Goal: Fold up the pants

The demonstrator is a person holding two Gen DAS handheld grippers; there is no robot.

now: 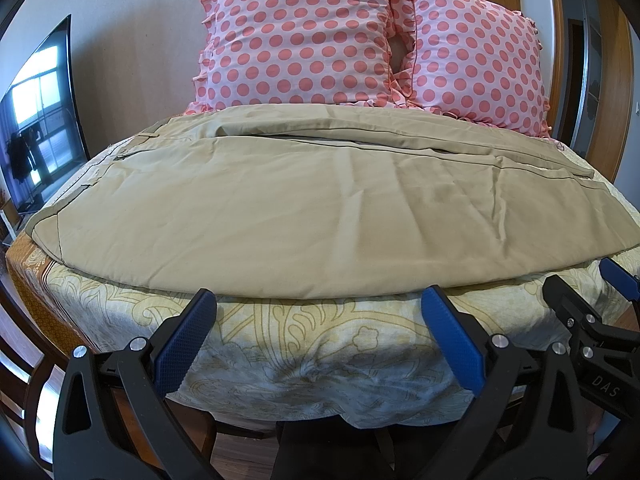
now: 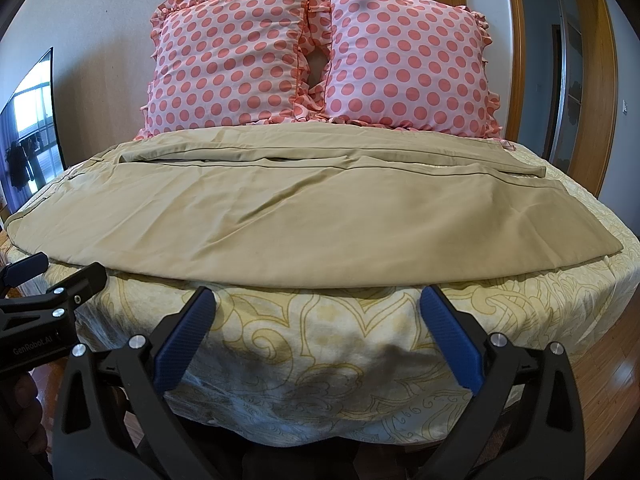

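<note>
Khaki pants [image 1: 304, 208] lie flat across the bed, waistband at the left, leg ends at the right, one leg laid over the other; they also show in the right wrist view [image 2: 304, 216]. My left gripper [image 1: 320, 300] is open and empty, fingertips just short of the pants' near edge. My right gripper [image 2: 316, 300] is open and empty, also just short of that edge. The right gripper shows at the right edge of the left wrist view [image 1: 592, 308], and the left gripper at the left edge of the right wrist view [image 2: 48, 292].
The bed has a cream patterned sheet [image 1: 320, 352], also seen in the right wrist view [image 2: 320, 340]. Two pink polka-dot pillows [image 1: 300, 40] [image 2: 404, 64] stand behind the pants. A dark TV screen [image 1: 44, 120] is at the left. A wooden door frame [image 2: 600, 80] is at the right.
</note>
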